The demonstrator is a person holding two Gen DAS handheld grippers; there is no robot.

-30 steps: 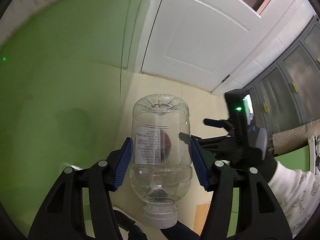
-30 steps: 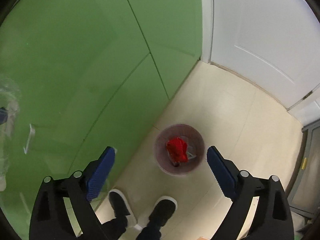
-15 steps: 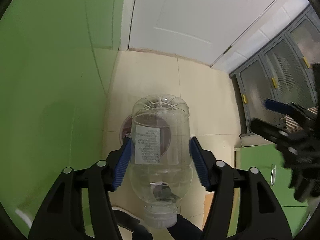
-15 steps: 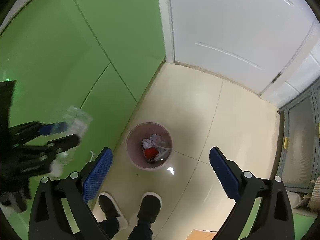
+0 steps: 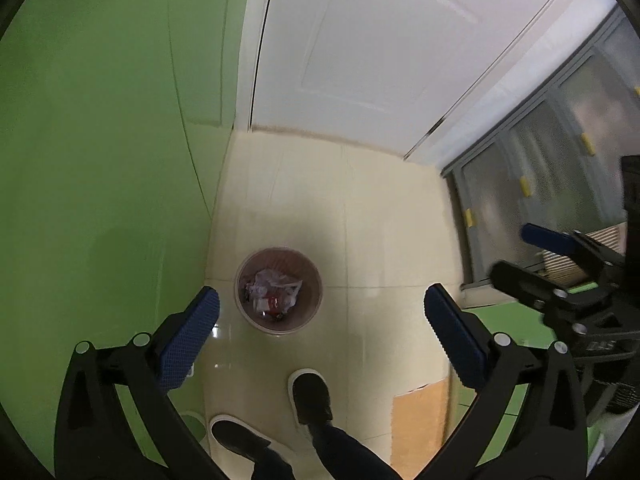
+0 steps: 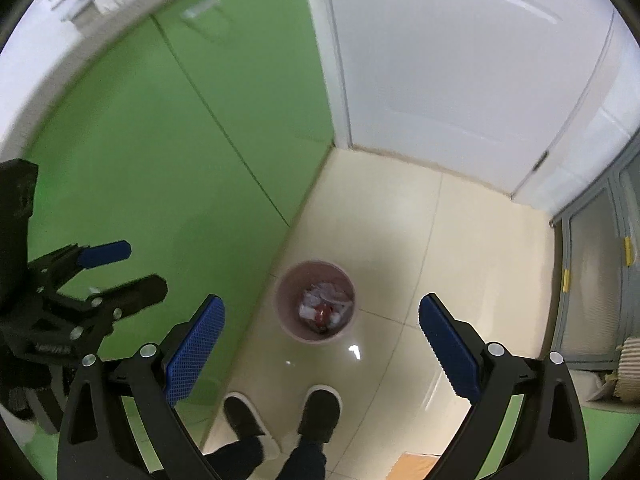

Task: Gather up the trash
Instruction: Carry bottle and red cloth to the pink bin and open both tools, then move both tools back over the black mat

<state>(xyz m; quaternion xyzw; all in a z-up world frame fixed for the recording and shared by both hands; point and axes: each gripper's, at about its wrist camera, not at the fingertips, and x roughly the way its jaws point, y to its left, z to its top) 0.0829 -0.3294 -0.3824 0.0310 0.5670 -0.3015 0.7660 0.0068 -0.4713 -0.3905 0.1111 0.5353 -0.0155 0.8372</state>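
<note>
Left wrist only: cardboard beside shoes.

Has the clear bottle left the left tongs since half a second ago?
Yes. The left tongs hang open above the bin; the bottle is gone from between them.

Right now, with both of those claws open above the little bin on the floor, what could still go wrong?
The bin already holds a heap of wrappers, so more trash dropped from this height may bounce out onto the floor. The person's shoes stand close to it, and a step forward could knock it over. The left gripper and right gripper hang side by side, both open and empty, and could bump each other when they turn away.
</note>
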